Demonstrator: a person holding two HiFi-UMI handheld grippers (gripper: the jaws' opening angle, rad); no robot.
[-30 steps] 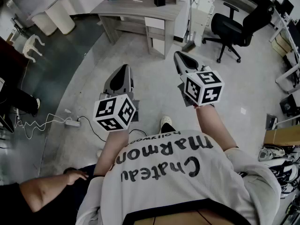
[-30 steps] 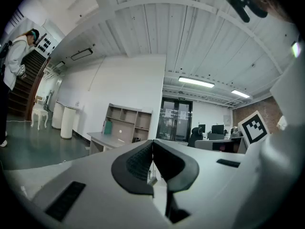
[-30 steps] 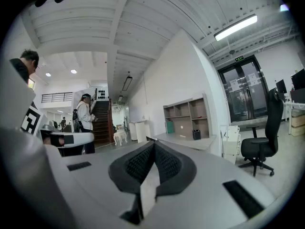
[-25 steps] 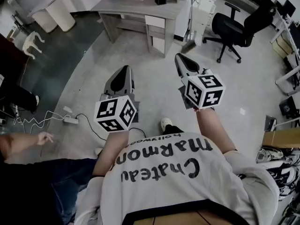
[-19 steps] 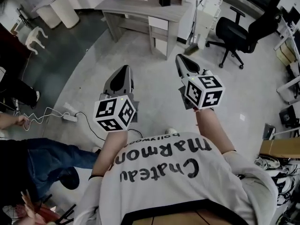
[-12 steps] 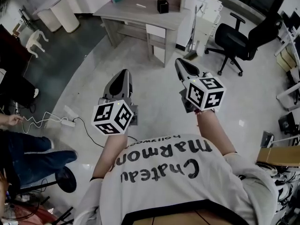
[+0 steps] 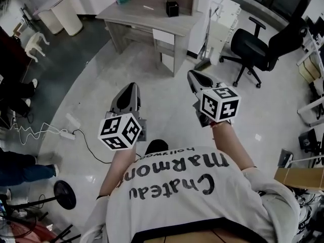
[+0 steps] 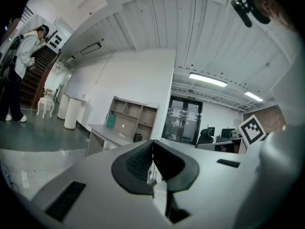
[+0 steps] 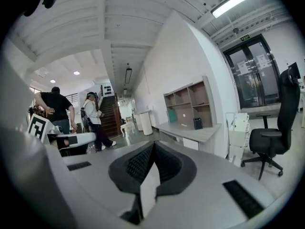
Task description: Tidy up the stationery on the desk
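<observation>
Left gripper (image 7: pixel 132 86) and right gripper (image 7: pixel 194 76) over glossy floor (image 7: pixel 167 101).
Ribbed fingers (image 8: pixel 136 163) together on both; grey slab bench (image 7: pixel 152 15), black swivel chair (image 7: pixel 248 44) ahead.

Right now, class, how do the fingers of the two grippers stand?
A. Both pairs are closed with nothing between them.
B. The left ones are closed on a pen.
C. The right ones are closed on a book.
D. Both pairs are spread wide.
A: in each gripper view, the fingers of the left gripper and the right gripper meet tip to tip with nothing between them, and the desk stands apart, across the floor.
</observation>
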